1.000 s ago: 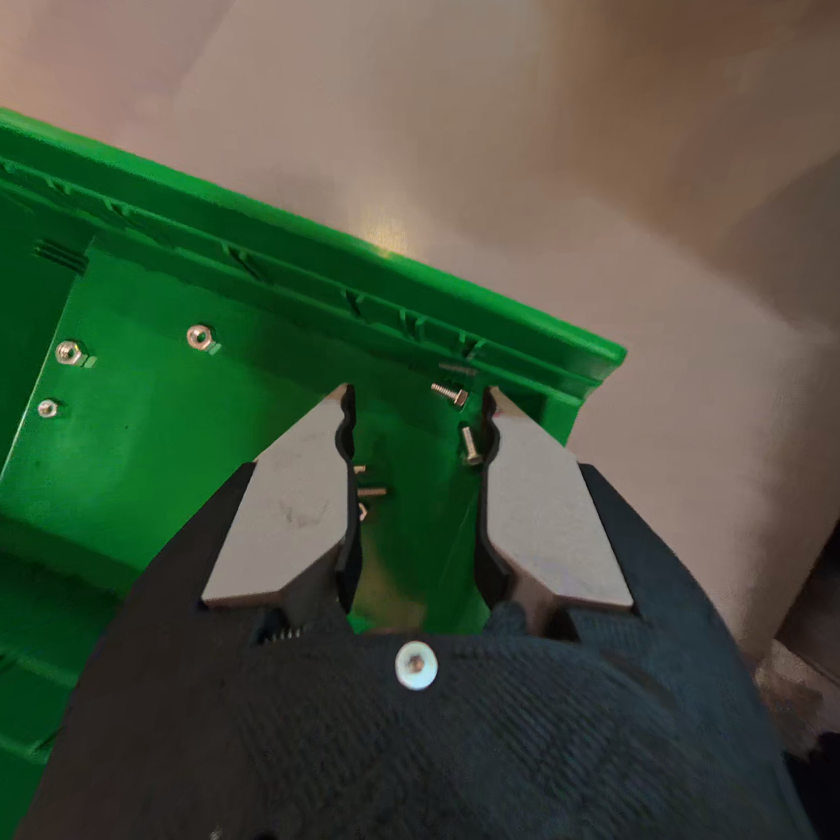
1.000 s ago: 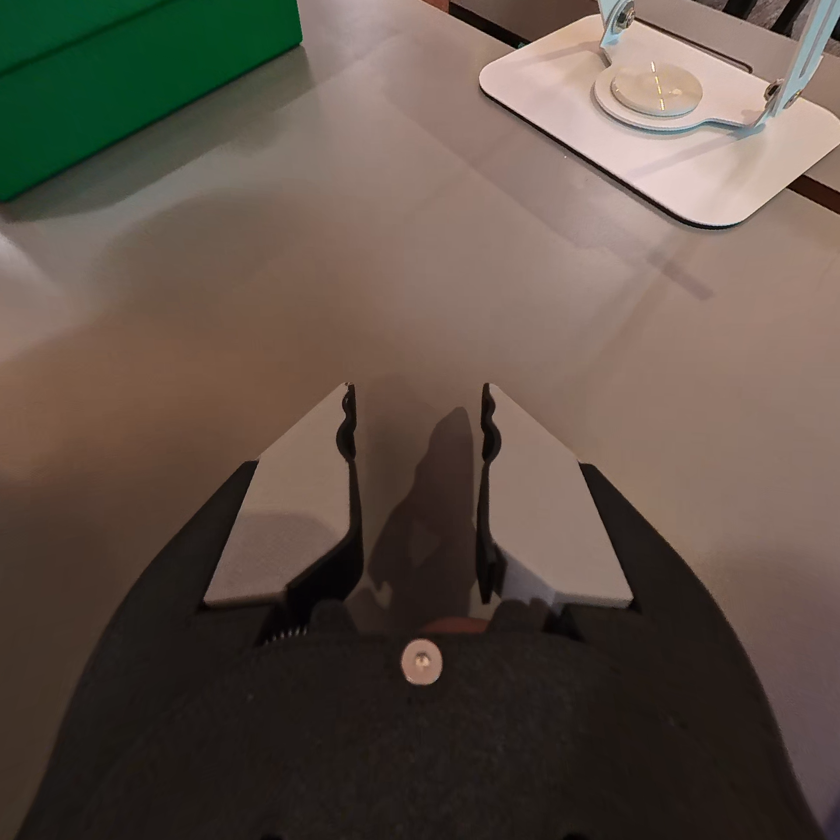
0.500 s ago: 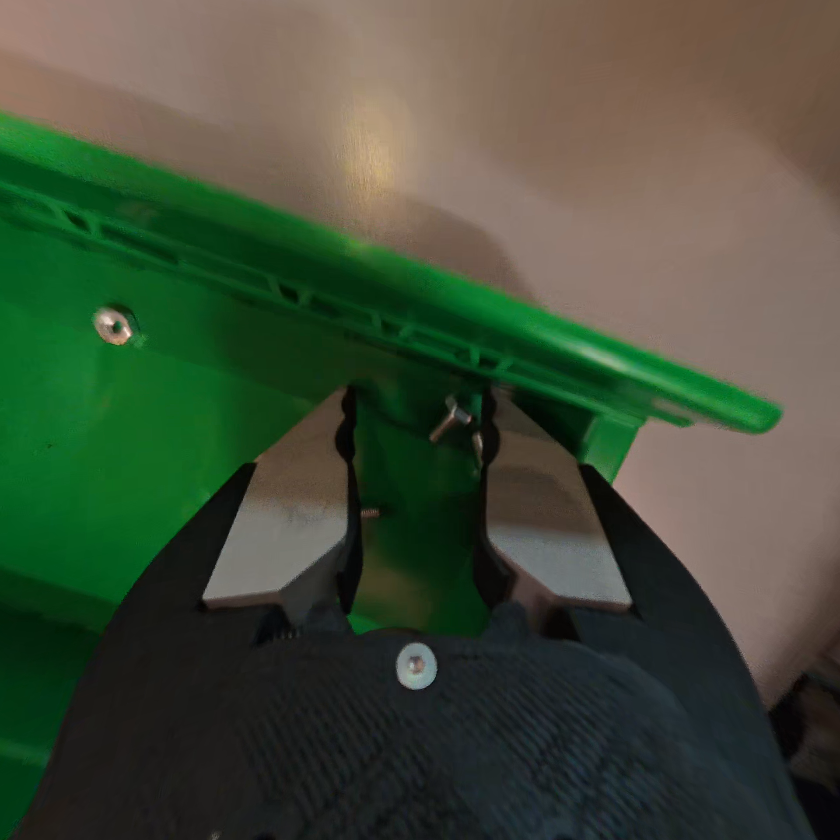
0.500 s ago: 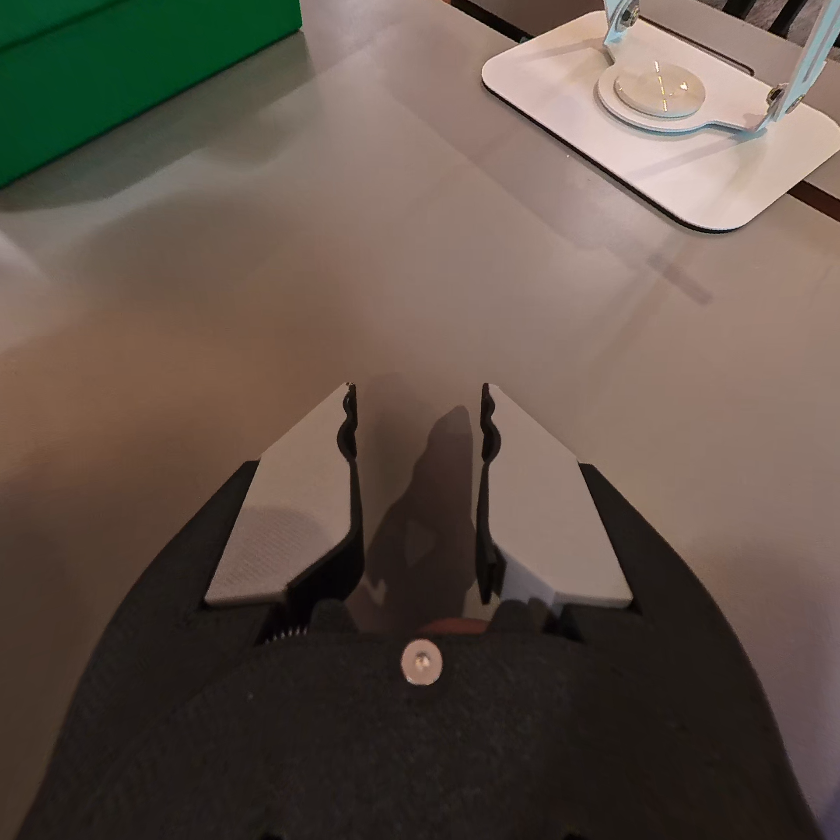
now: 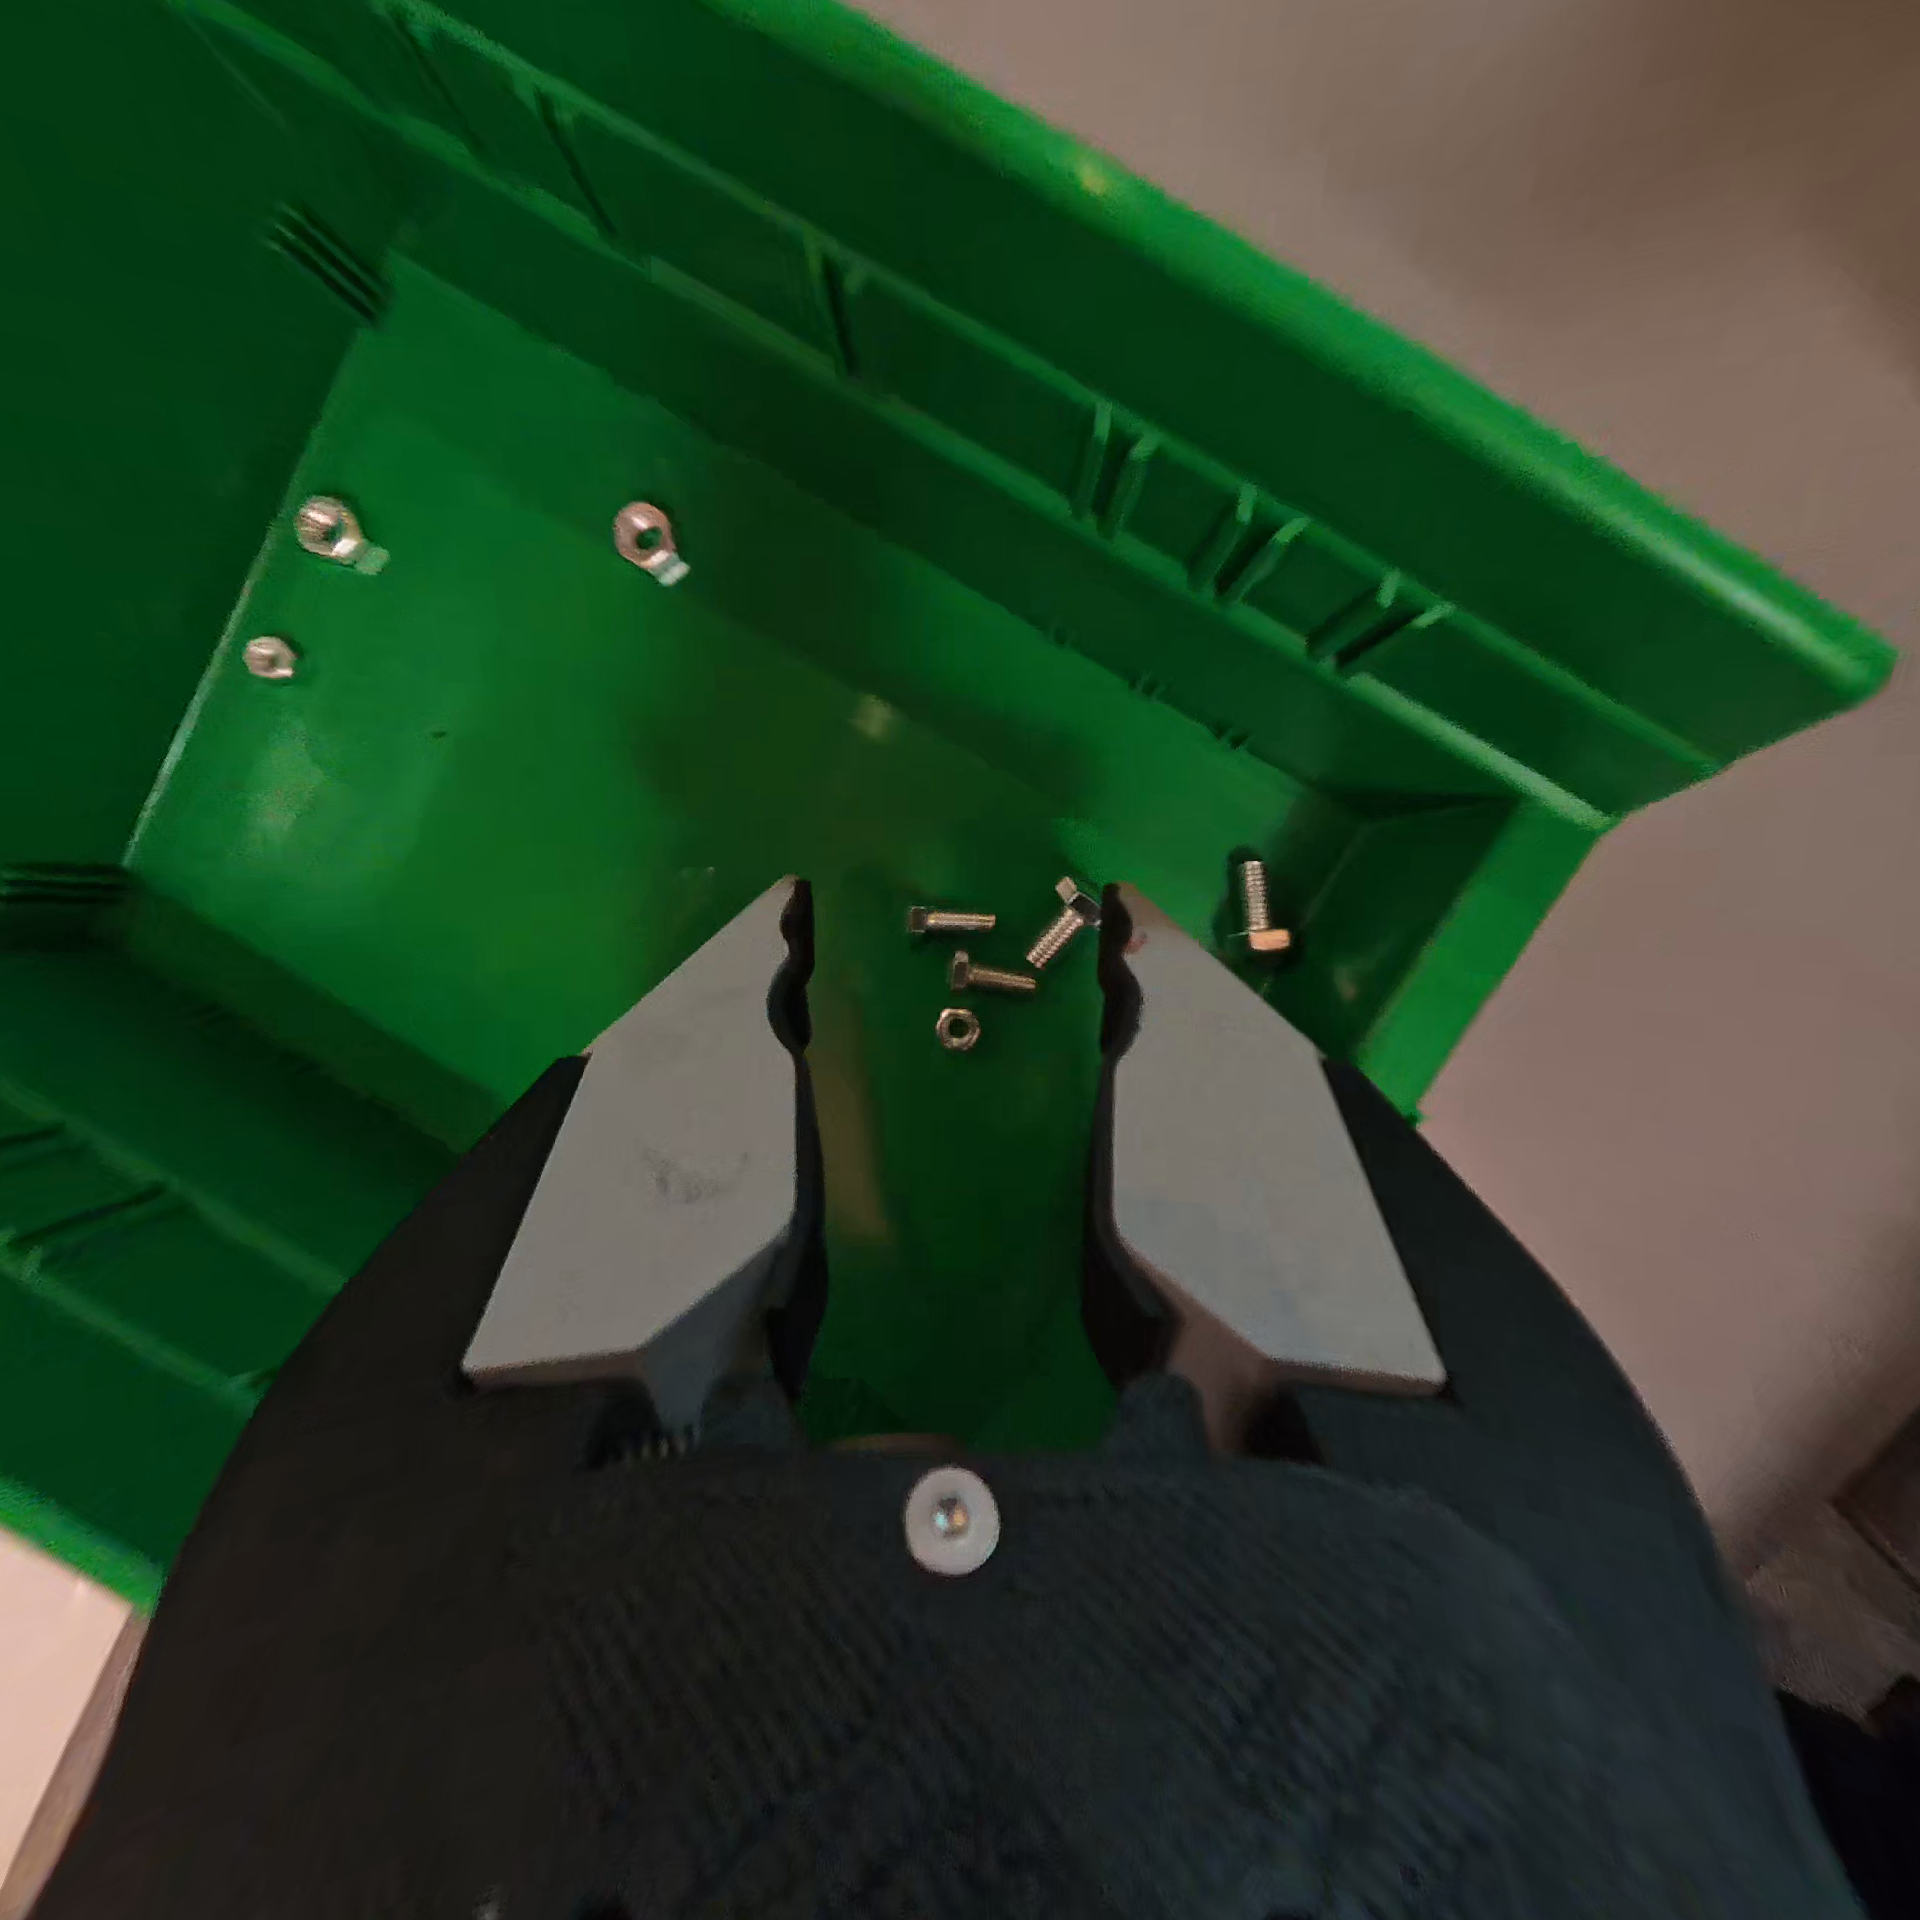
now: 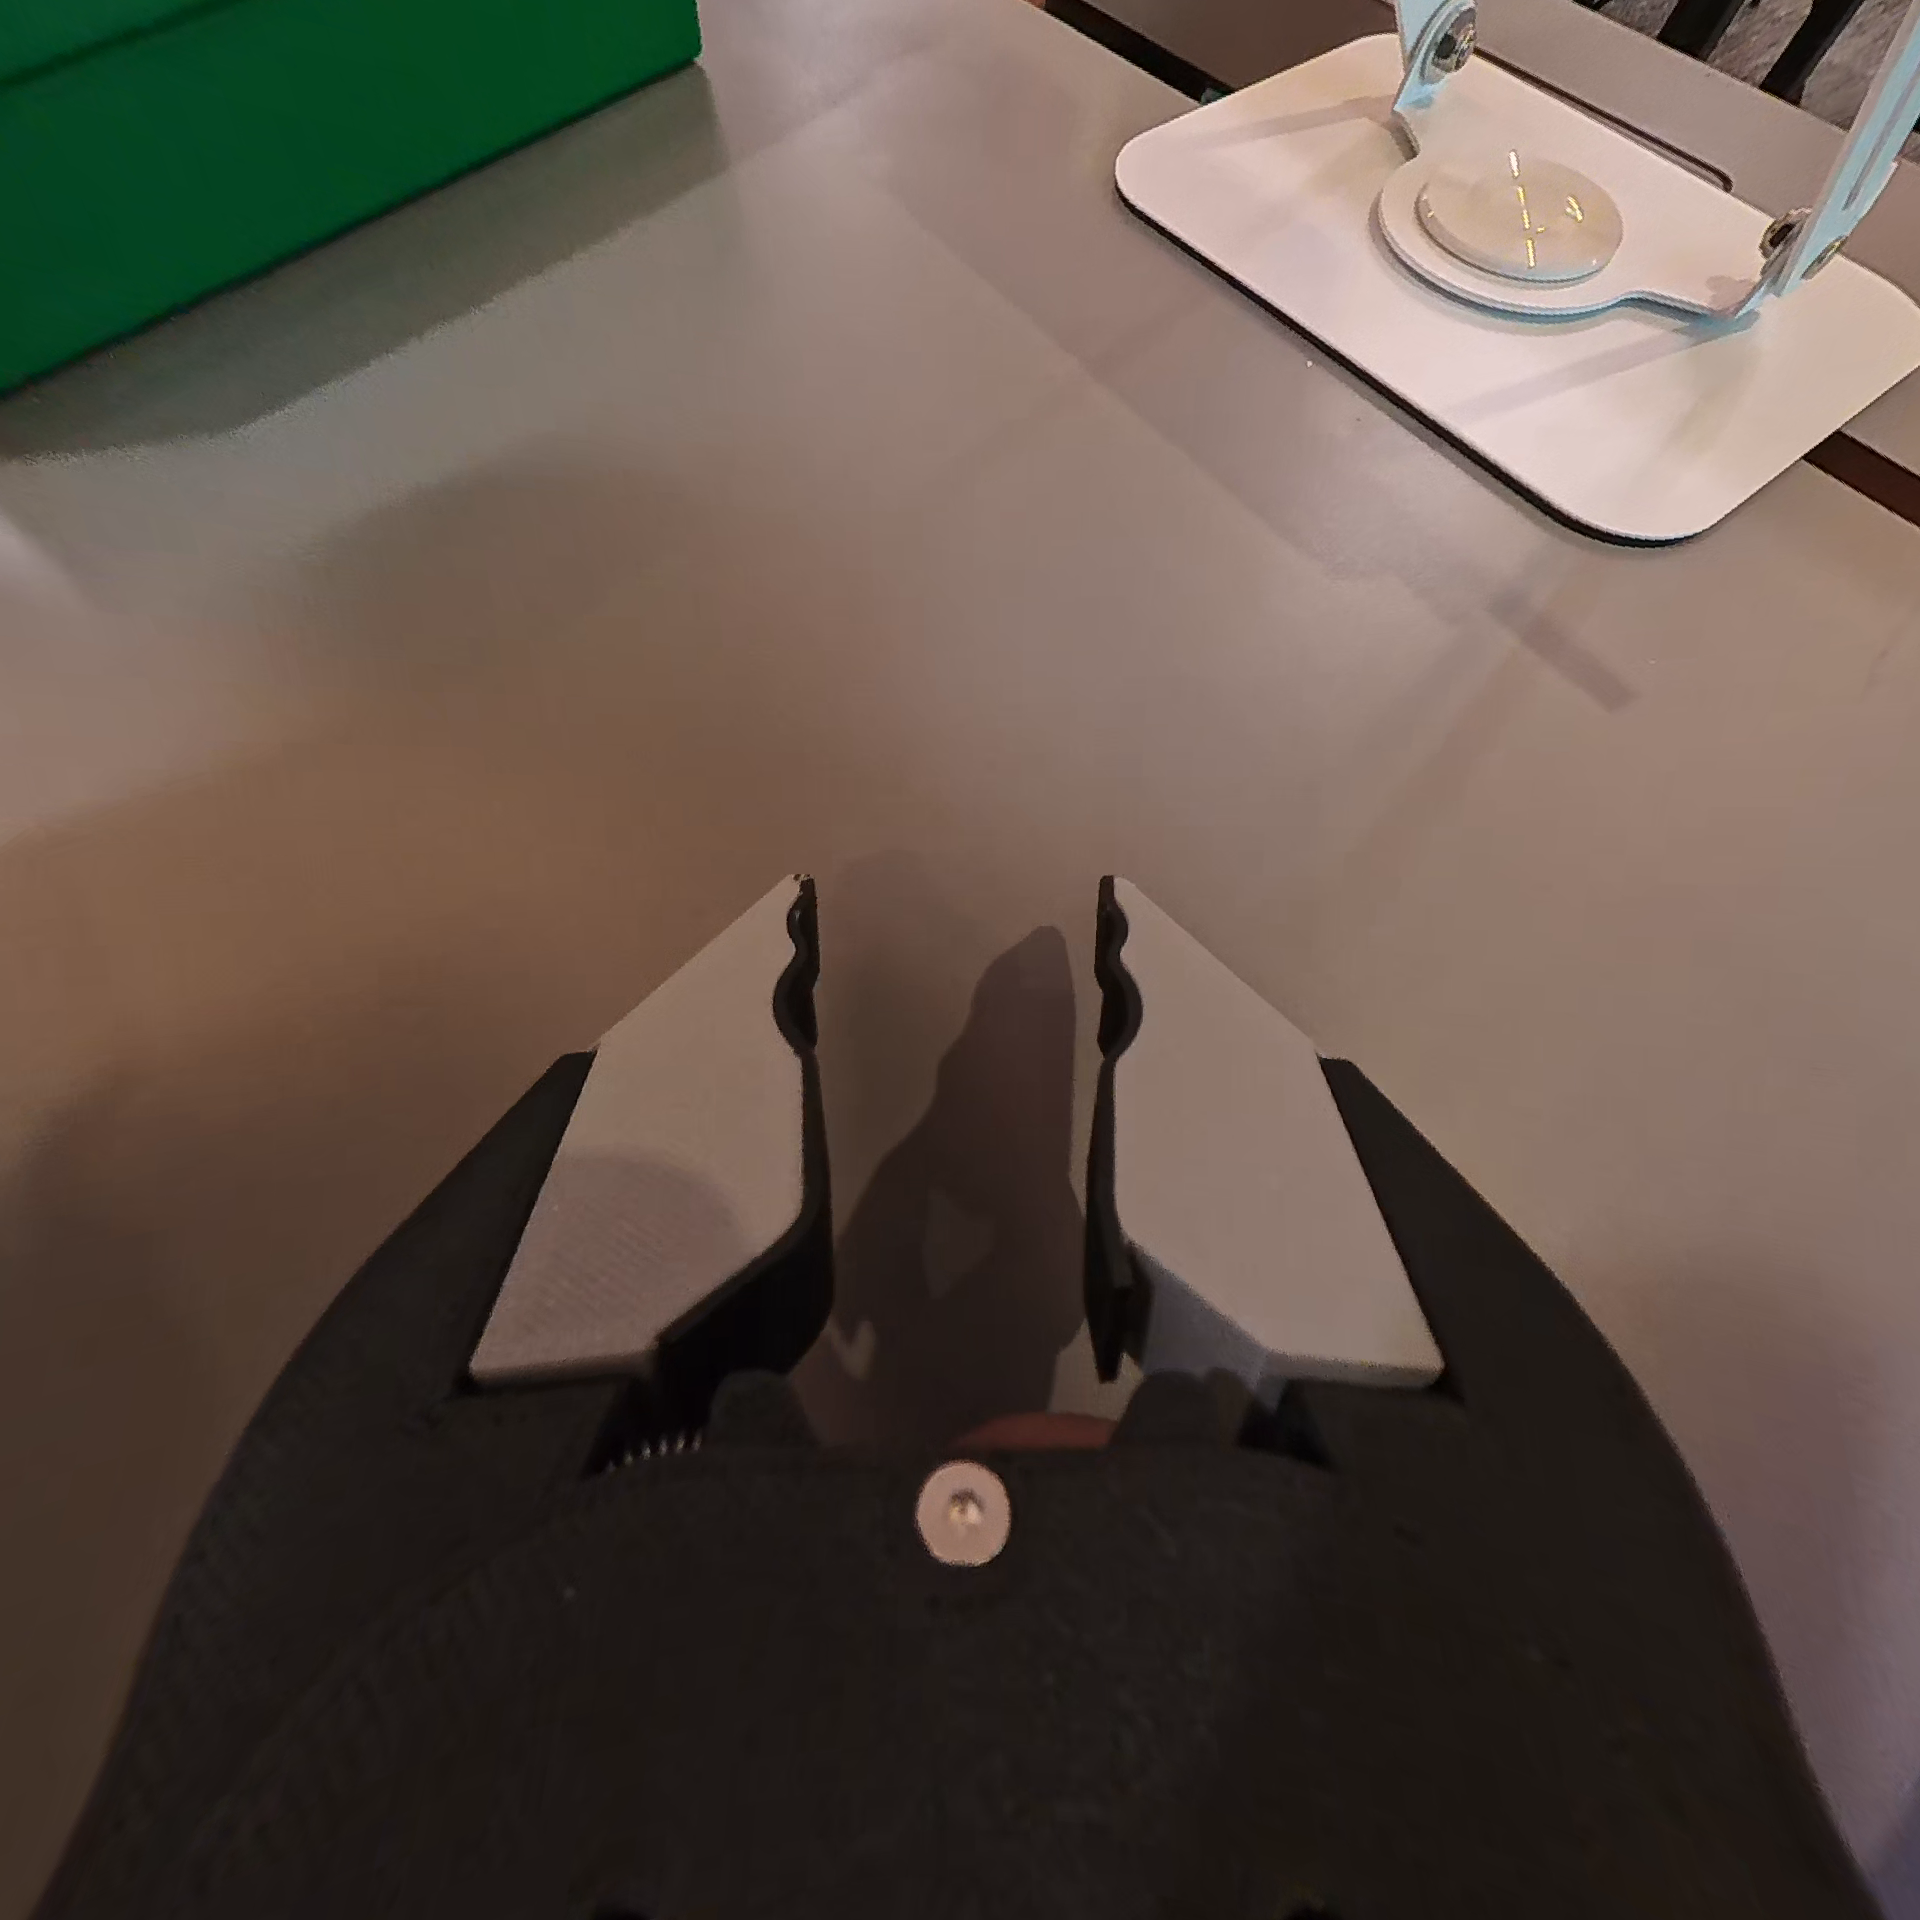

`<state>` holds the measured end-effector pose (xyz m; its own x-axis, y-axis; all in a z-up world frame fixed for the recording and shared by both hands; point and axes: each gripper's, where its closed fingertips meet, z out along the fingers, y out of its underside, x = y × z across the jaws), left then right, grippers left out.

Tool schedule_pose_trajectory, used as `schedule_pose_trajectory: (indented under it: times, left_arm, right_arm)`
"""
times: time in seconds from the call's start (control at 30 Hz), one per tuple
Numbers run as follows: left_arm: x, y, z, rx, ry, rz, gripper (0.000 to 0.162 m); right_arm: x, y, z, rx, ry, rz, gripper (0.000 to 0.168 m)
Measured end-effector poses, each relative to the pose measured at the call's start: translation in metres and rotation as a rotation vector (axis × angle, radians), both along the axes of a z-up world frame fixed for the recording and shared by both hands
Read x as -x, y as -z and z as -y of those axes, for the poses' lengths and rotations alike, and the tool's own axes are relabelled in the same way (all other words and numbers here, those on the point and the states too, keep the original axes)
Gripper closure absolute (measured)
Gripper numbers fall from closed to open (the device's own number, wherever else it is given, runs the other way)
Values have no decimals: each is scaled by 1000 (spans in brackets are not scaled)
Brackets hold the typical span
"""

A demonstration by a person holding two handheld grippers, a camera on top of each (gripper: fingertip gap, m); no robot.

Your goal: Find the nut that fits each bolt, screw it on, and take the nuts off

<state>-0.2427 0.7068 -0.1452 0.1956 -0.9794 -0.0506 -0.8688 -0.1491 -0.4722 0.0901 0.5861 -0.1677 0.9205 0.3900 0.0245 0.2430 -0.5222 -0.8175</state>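
Observation:
A green plastic bin [image 5: 1039,540] holds small metal bolts and nuts on its floor. My left gripper [image 5: 951,904] is open and empty above the bin's right end. Three small bolts [image 5: 992,977] and one nut [image 5: 957,1027] lie between and just beyond its fingertips. A larger bolt [image 5: 1259,912] lies in the right corner. Three more nuts [image 5: 330,528] [image 5: 639,530] [image 5: 270,657] lie at the far left of the floor. My right gripper [image 6: 956,904] is open and empty over the bare grey table [image 6: 727,623].
In the right wrist view the green bin's outer wall [image 6: 260,156] stands at the top left. A white stand base [image 6: 1538,312] with a round disc and a pale blue metal arm stands at the top right near the table's edge.
The left wrist view has pulled back and up, showing more of the bin floor and the bolts between the fingertips. My right gripper has stayed nearly still.

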Motion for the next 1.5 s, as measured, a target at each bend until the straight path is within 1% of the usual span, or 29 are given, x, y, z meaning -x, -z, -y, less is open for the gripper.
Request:
schedule_pose_trajectory:
  times: [0.03, 0.13, 0.2, 0.27, 0.37, 0.47, 0.57, 0.6, 0.63, 0.7, 0.9, 0.97, 1.03, 1.1, 1.13, 1.17, 1.23, 1.3, 1.4, 1.5]
  left_arm:
    - [1, -8, -2, -11, -10, 34, 110]
    - [2, -17, -3, -18, -26, 75, 125]
    - [0, -15, -2, -12, -24, 63, 126]
    - [0, -6, 9, 10, 32, 17, 128]
    - [5, 9, 10, -39, 82, -87, 127]
    - [-2, 19, 23, 43, 124, -101, 126]
    - [1, 37, 29, 53, 162, -199, 124]
    - [1, 39, 30, 49, 166, -205, 127]
    - [-1, 38, 29, 49, 163, -198, 138]
    - [0, 39, 27, 43, 156, -205, 149]
    - [-5, 35, 20, 18, 139, -167, 150]
    - [-7, 24, 13, -5, 110, -110, 150]
    - [-11, 0, 2, -43, 50, 3, 149]
    - [-19, -38, -8, -103, -15, 190, 149]
    - [-26, -61, -8, -124, -22, 306, 149]
    - [-35, -83, -1, -132, 6, 424, 149]
    - [-54, -123, 21, -135, 81, 638, 150]
    - [-74, -152, 44, -138, 144, 805, 150]
    - [-107, -181, 102, -75, 299, 1015, 150]
    - [-144, -194, 157, 35, 424, 1183, 150]
  right_arm:
    - [0, 0, 0, -1, 0, 0, 117]
    - [0, 0, 0, 0, -2, 1, 118]
    - [1, 0, 0, 1, -2, 2, 118]
    - [0, 0, 0, 0, -2, 0, 118]
    - [0, 0, 0, 3, -2, -3, 118]
    - [0, 0, 0, 4, -3, -1, 118]
    - [1, 0, 1, 3, -4, -1, 118]
    - [1, 0, 1, 2, -4, -2, 118]
    - [1, 0, 1, 0, -4, -2, 118]
    - [1, -1, 1, -3, -5, -1, 119]
    - [2, 0, 2, -1, -10, 4, 119]
    - [1, -1, 2, -2, -9, -3, 119]
    - [1, -2, 2, -9, -8, -9, 119]
    - [1, -4, 3, -21, -11, -12, 119]
    - [2, -5, 4, -28, -15, -14, 119]
    - [3, -7, 5, -38, -20, -15, 120]
    - [8, -11, 9, -61, -42, -27, 120]
    - [21, -20, 16, -86, -97, -87, 121]
    - [52, -50, 30, -157, -225, -237, 126]
    - [81, -86, 50, -231, -362, -416, 138]
